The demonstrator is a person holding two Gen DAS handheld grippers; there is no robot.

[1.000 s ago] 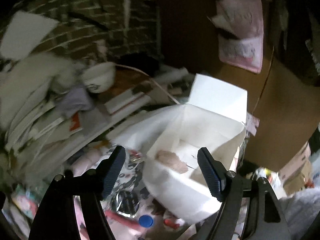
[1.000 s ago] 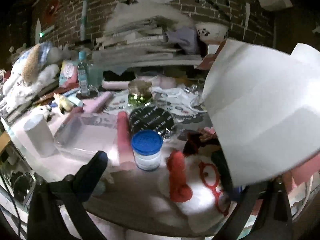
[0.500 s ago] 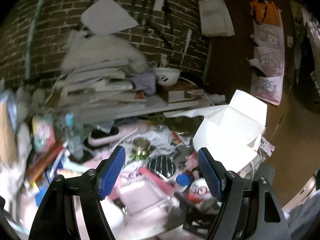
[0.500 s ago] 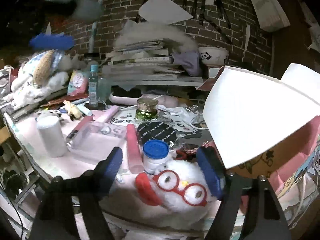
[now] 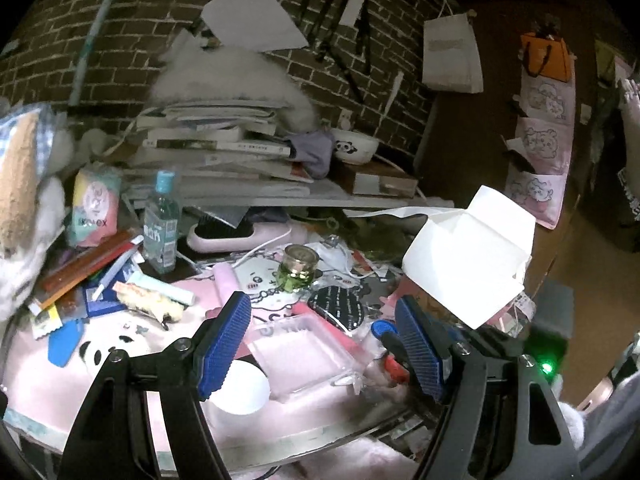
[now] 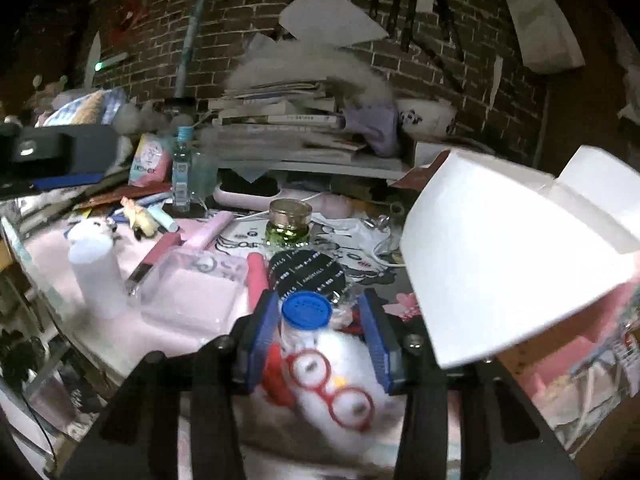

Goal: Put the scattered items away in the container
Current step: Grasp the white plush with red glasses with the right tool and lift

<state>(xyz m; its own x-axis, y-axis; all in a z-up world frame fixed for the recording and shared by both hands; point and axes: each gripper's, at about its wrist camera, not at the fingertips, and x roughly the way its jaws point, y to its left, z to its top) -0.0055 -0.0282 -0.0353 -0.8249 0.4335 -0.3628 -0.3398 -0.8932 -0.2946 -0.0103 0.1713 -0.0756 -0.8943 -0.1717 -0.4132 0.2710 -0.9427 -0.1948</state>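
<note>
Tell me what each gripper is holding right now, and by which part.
The left gripper holds nothing; its fingers stand wide open above the table. The right gripper straddles the white plush toy with red glasses, fingers on either side of its head; a firm grip cannot be confirmed.

wall: dark brick [image 5: 132, 40] | shelf: stacked books [image 5: 224, 140] | table: pink cover [image 5: 36, 364] | light: dim

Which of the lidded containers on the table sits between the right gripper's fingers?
The small blue-capped white jar; the gold-lidded green glass jar and blue-capped clear bottle stand farther back.
</note>
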